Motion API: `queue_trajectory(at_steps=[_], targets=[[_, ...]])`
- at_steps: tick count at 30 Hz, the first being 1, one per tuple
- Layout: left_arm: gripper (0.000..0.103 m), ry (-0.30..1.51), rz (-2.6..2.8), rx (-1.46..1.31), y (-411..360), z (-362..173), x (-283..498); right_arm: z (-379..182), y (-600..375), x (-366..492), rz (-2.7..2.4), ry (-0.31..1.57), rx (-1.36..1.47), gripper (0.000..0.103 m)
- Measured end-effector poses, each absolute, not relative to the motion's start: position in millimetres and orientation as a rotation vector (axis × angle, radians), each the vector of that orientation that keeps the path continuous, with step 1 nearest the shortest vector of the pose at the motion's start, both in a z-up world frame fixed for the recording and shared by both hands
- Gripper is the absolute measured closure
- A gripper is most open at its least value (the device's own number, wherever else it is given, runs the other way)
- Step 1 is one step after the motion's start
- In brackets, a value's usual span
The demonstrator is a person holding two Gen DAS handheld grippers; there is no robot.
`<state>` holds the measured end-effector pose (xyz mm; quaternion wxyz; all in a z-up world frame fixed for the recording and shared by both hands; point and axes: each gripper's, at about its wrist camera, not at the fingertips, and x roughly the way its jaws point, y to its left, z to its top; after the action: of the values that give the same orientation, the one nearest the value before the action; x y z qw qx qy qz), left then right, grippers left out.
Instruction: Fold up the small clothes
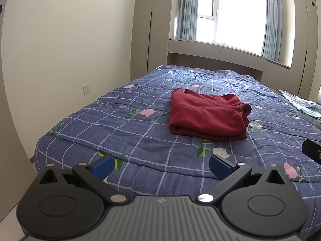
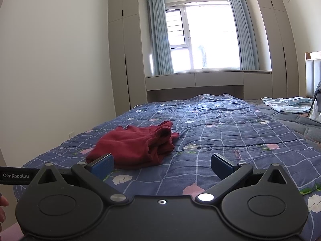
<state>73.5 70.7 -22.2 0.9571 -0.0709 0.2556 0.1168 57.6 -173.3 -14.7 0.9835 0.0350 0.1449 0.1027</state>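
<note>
Checked blue quilt (image 1: 140, 132) carries the folded red garment (image 1: 208, 116) ahead; it lies right of the left gripper (image 1: 161, 165), left of the right gripper (image 2: 162, 165), both spread empty, neither clearly nearer.

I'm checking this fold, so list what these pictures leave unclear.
- Red garment: its kind and underside are hidden by its own folds in both views.
- Light blue cloth: cut off by the right edge in both views.
- Left gripper and right gripper: both open and empty, but the hands holding them are out of frame.
</note>
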Motion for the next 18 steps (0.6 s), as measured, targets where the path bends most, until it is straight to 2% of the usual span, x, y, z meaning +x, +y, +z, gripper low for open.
queue_trajectory(at_steps=[18], targets=[[0.0, 0.519, 0.237, -0.14, 69.7, -22.9, 72.9, -14.9, -173.5, 58.3, 0.207, 0.292, 0.073, 0.0]])
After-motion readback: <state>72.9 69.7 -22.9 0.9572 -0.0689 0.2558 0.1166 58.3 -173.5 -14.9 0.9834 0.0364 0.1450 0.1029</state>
